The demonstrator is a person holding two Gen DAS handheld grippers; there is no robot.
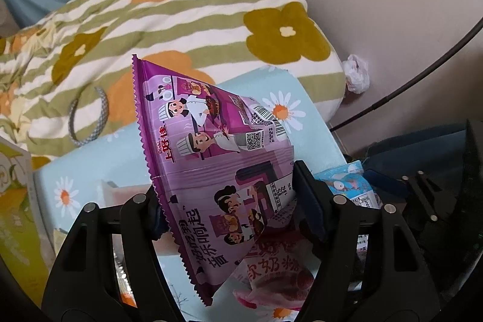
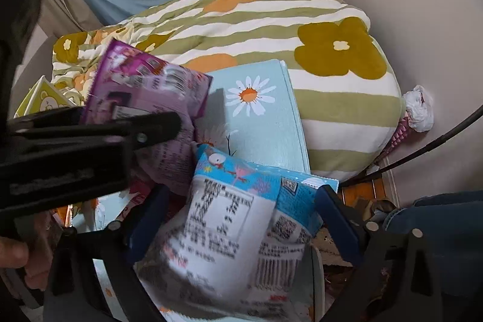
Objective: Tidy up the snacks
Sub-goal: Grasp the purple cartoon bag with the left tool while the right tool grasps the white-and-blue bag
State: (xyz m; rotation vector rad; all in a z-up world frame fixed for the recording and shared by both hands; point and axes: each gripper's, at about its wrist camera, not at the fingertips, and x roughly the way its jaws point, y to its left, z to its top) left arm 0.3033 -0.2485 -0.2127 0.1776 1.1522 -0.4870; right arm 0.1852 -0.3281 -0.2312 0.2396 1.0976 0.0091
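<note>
**Operator:** Report the state of the left gripper.

**Inspector:** Clamped. Its two pads press on opposite edges of the purple snack bag, which stands lifted between them, its serrated seam toward the left pad. Below the bag lies a pink snack packet on the light blue daisy-print surface.

**Operator:** And the right gripper?

**Inspector:** Its jaws stand wide, one on each side of the blue-and-white snack packet. The packet sits between the blue pads; whether the pads press on it cannot be told, as the picture is blurred there. No earlier state is confirmed.

**Operator:** Position of the two packets relative to each other?

**Inspector:** In the right wrist view, the purple bag is up and left of the blue-and-white packet, with the left gripper's black body crossing in front of it. Both are over the daisy-print surface, near the striped flower-print bedding.

**Operator:** Anything else in view?

**Inspector:** A crumpled white plastic bag against the wall, and a person's fingers at the left edge.
</note>
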